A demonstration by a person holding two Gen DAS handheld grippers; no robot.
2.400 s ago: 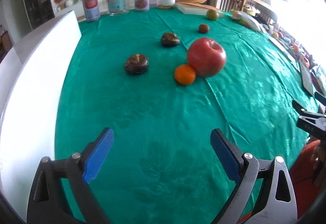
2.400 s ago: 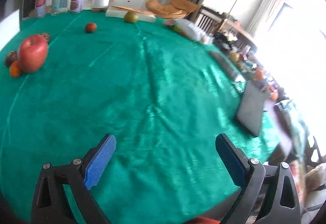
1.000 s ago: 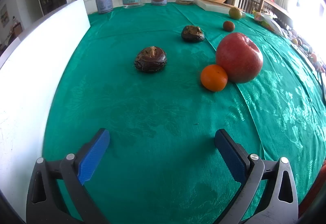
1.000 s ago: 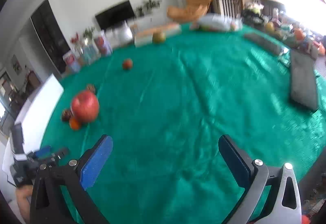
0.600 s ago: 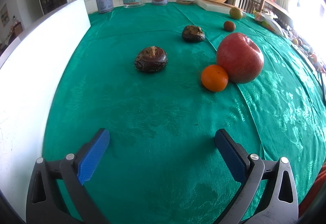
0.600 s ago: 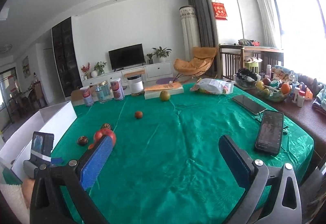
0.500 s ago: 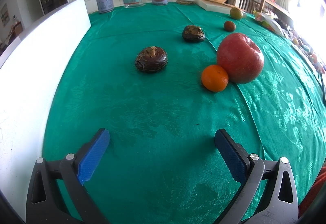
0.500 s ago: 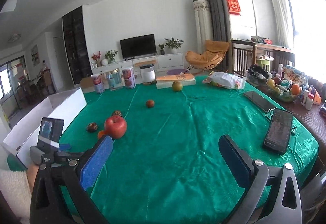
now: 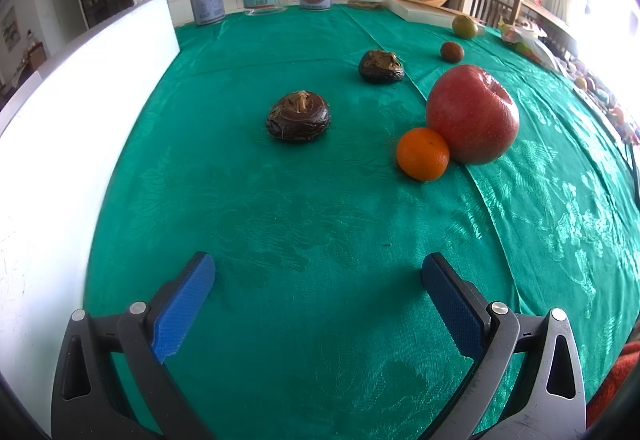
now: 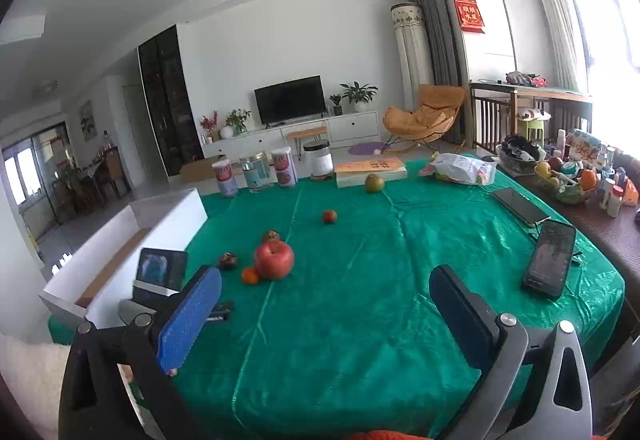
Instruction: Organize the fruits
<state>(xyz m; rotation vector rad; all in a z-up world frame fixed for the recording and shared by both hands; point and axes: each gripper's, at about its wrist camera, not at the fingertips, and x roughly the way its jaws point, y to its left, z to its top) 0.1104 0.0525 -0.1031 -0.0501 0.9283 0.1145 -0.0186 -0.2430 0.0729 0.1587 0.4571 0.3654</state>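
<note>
Since nothing is grasped yet, the left hand-held gripper point(image 9: 316, 292) is kept spread low over the desk point(image 9: 320, 216), aimed toward the orange point(image 9: 422, 154) touching the apple point(image 9: 472, 120); the right hand-held gripper point(image 10: 326, 304) is likewise held released, raised well back.

Bare green cloth point(image 9: 320, 208) lies ahead of the left gripper point(image 9: 318, 272) (jaws wide apart). Beyond: dark fruit point(image 9: 298, 115); orange point(image 9: 422, 153) touching apple point(image 9: 472, 120) to the right. White box wall point(image 9: 72, 112) closes the left side.
</note>
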